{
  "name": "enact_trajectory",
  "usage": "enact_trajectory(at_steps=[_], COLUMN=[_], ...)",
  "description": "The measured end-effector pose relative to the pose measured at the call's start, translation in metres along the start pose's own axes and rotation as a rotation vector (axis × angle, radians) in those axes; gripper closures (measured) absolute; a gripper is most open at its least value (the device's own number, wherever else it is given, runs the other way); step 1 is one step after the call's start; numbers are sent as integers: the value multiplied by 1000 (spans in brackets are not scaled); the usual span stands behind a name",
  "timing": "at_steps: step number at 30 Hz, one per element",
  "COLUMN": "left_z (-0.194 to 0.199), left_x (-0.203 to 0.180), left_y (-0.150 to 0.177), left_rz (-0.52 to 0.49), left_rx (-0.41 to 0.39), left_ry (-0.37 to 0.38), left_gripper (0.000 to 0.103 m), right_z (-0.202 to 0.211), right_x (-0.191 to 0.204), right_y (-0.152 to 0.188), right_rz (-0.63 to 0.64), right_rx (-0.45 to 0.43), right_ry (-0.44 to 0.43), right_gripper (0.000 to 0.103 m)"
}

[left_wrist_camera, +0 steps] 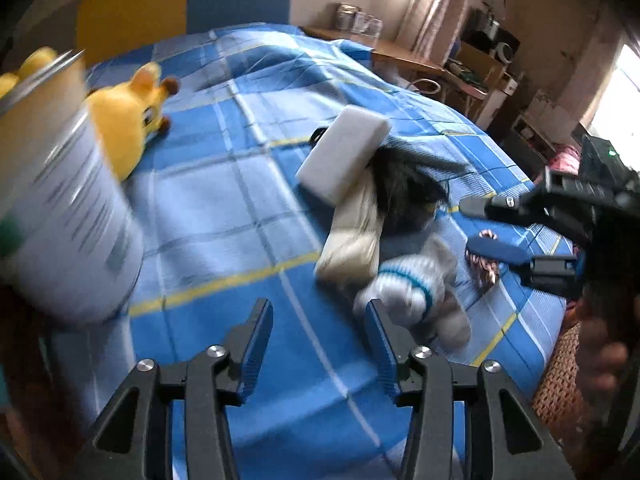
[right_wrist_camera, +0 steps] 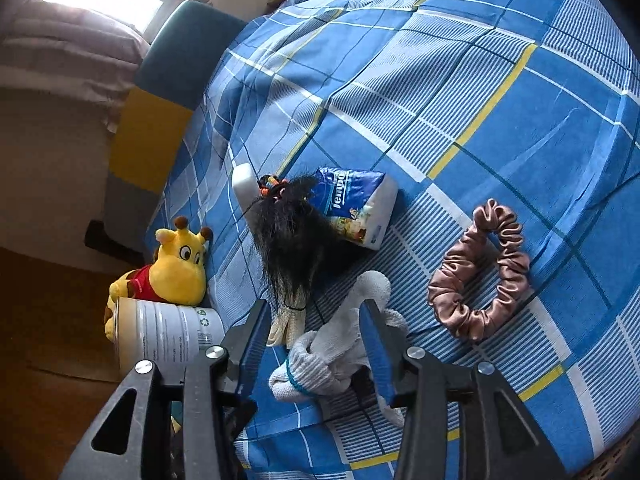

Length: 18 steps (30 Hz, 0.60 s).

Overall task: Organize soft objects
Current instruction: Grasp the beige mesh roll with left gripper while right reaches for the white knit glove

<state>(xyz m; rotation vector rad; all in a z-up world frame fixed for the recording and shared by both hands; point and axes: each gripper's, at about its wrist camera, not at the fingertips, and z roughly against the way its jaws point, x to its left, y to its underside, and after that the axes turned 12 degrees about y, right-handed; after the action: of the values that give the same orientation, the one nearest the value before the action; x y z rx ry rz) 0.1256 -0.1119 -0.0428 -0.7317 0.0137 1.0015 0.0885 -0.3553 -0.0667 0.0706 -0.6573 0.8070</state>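
A white knit glove (right_wrist_camera: pixel 320 364) with a teal cuff band lies crumpled on the blue plaid bedsheet (right_wrist_camera: pixel 480 80). My right gripper (right_wrist_camera: pixel 315 308) stands over it, open, the glove between the jaws with a gap at the left finger (right_wrist_camera: pixel 256 332). In the left wrist view the same glove (left_wrist_camera: pixel 412 292) sits just right of my left gripper (left_wrist_camera: pixel 318 306), which is open over bare sheet. The right gripper (left_wrist_camera: pixel 468 224) reaches in from the right there. Behind the glove lie a black wig (right_wrist_camera: pixel 292 236), a white sponge (left_wrist_camera: pixel 344 160) and a tissue pack (right_wrist_camera: pixel 356 208).
A yellow giraffe plush (right_wrist_camera: pixel 176 268) and a white can (right_wrist_camera: pixel 168 332) sit at the bed's left edge. A pink-brown scrunchie (right_wrist_camera: pixel 480 272) lies right of the glove. A striped cord (left_wrist_camera: pixel 486 272) is under the right gripper. A desk (left_wrist_camera: pixel 400 56) stands beyond the bed.
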Motion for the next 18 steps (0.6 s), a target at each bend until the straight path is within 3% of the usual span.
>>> enact_trajectory(at_steps=[4,7,9,15,18], left_z=[-27,-47,-60,-97,-101], left_x=[-7,-2,3,8,-1], left_y=[-25,-40,-49,-61,-58], left_rz=[-104,-92,-66,-54,-116], left_rx=[44,90,120,175,154], left_ry=[3,27,88,93,69], left_gripper=[52,46,45,45,57], right_z=[3,7,5,3,3], right_x=[2,2,1,6,6], right_y=[0,-1,-1,-1,-1], right_rz=[6,9,6,25,22], right_rx=[-21,-45,-33,-31,-35], right_ry=[6,12,2,3,7], right_gripper=[57,57,57,57,57])
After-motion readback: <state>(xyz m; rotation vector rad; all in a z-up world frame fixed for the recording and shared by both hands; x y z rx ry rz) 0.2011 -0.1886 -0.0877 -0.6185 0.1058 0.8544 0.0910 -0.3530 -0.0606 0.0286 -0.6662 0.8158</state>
